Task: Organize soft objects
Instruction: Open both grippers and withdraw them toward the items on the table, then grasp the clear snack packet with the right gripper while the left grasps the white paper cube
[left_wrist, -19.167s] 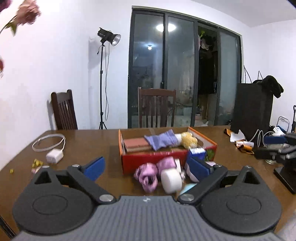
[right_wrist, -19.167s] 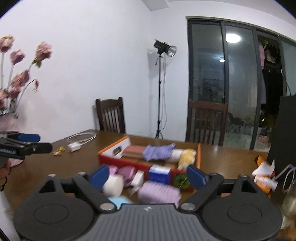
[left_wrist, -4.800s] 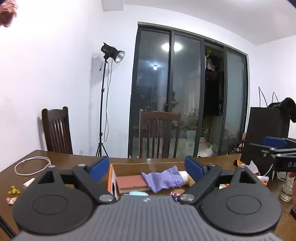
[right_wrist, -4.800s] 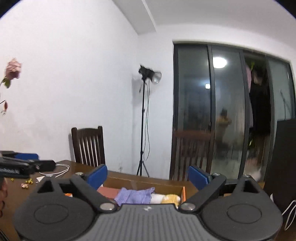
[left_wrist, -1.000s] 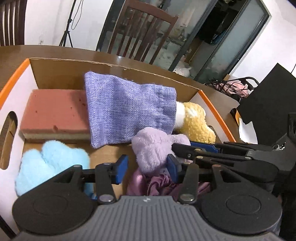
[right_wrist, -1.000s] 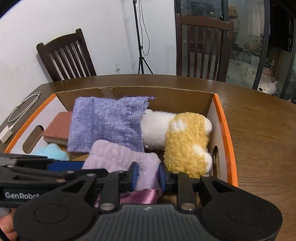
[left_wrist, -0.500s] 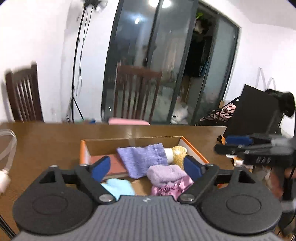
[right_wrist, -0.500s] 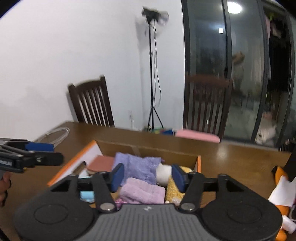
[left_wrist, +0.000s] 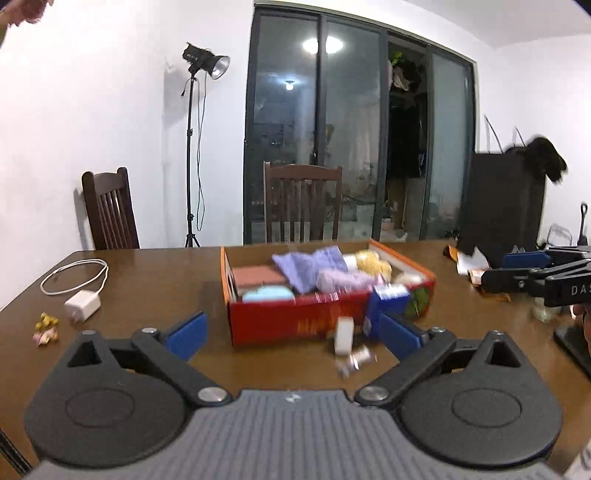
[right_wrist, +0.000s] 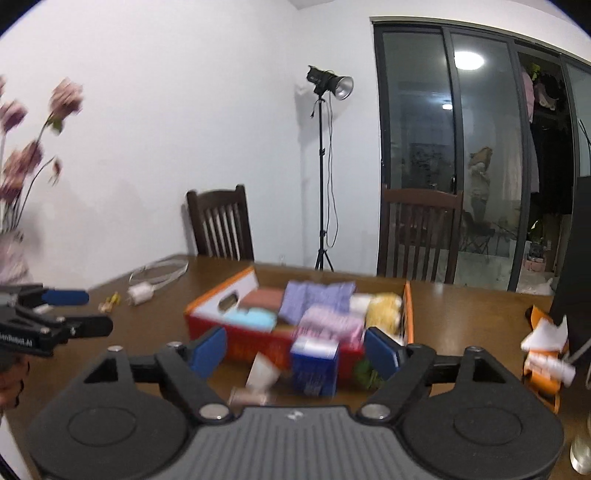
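A red and orange cardboard box (left_wrist: 295, 321) (right_wrist: 210, 314) stands on the brown table. It holds a purple cloth bag (left_wrist: 306, 267) (right_wrist: 317, 299), a lilac plush (left_wrist: 340, 280) (right_wrist: 328, 325), a light blue plush (left_wrist: 267, 295) (right_wrist: 251, 318), a pink sponge (left_wrist: 258, 275) (right_wrist: 264, 297) and a yellow and white plush (left_wrist: 371, 260) (right_wrist: 382, 308). My left gripper (left_wrist: 291, 332) is open and empty, held back from the box. My right gripper (right_wrist: 295, 350) is open and empty, also in front of the box.
A blue carton (right_wrist: 314, 363) (left_wrist: 388, 299), a white tube (right_wrist: 262, 371) (left_wrist: 343, 336) and a green item (right_wrist: 365, 373) lie in front of the box. A white charger with cable (left_wrist: 83, 301) lies at left. Chairs (left_wrist: 301, 201) stand behind the table. A flower vase (right_wrist: 13, 254) stands at left.
Both grippers let go of the lilac plush in the box, opened, then pulled back and away. The plush lies in the box. Both views are blurred from motion.
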